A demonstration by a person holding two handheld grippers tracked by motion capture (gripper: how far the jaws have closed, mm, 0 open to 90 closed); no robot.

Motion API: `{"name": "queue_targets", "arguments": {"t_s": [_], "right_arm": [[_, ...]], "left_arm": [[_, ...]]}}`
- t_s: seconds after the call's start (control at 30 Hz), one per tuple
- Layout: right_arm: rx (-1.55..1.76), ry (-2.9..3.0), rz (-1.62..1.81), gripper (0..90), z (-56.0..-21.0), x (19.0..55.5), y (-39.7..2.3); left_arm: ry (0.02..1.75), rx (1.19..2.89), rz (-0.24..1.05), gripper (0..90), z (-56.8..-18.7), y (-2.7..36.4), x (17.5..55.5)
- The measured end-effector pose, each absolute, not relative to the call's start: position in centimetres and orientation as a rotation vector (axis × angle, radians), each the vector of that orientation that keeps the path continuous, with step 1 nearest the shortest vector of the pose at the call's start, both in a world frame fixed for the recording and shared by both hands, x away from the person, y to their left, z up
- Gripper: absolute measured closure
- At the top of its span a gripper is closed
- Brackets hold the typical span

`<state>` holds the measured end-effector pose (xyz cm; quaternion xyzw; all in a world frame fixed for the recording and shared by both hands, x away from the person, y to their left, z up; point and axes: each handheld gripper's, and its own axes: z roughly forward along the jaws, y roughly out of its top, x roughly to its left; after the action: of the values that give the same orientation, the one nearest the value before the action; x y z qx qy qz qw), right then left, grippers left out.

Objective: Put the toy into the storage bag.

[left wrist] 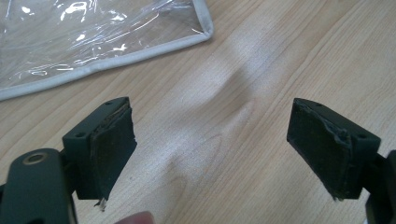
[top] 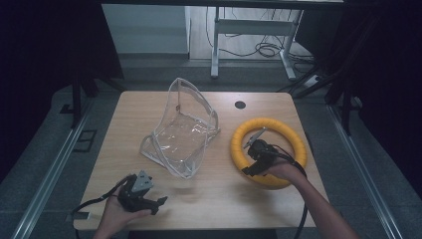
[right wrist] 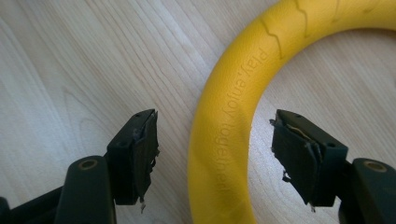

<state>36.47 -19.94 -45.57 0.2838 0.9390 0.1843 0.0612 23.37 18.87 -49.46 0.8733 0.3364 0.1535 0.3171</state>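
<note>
Yellow ring [top: 268,152]: foam-like, flat on the wooden table [top: 209,199], toward 3 o'clock. Embossed lettering along its band, "Play, enjoy together" as far as it reads, in the right gripper view [right wrist: 224,135].

Right gripper [top: 253,160]: over the ring's 8 o'clock arc; jaws apart, one on each side of the band, neither pad touching it [right wrist: 215,158].

Clear plastic pouch [top: 181,132]: near table centre, toward 11 o'clock of the ring, well apart from it. Grey-white piping at the edges; one panel stands up, mouth open. Nothing visible inside. A corner shows in the left gripper view [left wrist: 93,37].

Left gripper [top: 147,199]: near the table's 7 o'clock edge; jaws wide apart over bare wood [left wrist: 210,154], holding nothing.
</note>
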Motion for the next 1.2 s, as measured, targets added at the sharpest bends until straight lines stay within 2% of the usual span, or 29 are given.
{"name": "queue_targets", "arguments": {"t_s": [0.7,0.87,0.97,1.2], "right_arm": [[0.9,2.901,0.346,35.1,-49.9,38.5,-18.4],[0.913,2.913,0.314,38.9,-50.4,38.7,-18.2],[0.927,2.917,0.315,44.8,-50.3,38.8,-18.1],[0.959,2.924,0.273,48.2,-50.2,39.0,-17.8]], "left_arm": [[0.892,2.293,0.422,15.1,-49.4,18.9,23.4],[0.892,2.292,0.421,15.1,-49.4,18.9,23.4],[0.892,2.289,0.421,15.1,-49.4,19.0,23.4],[0.892,2.292,0.421,15.1,-49.4,18.9,23.3]]}}
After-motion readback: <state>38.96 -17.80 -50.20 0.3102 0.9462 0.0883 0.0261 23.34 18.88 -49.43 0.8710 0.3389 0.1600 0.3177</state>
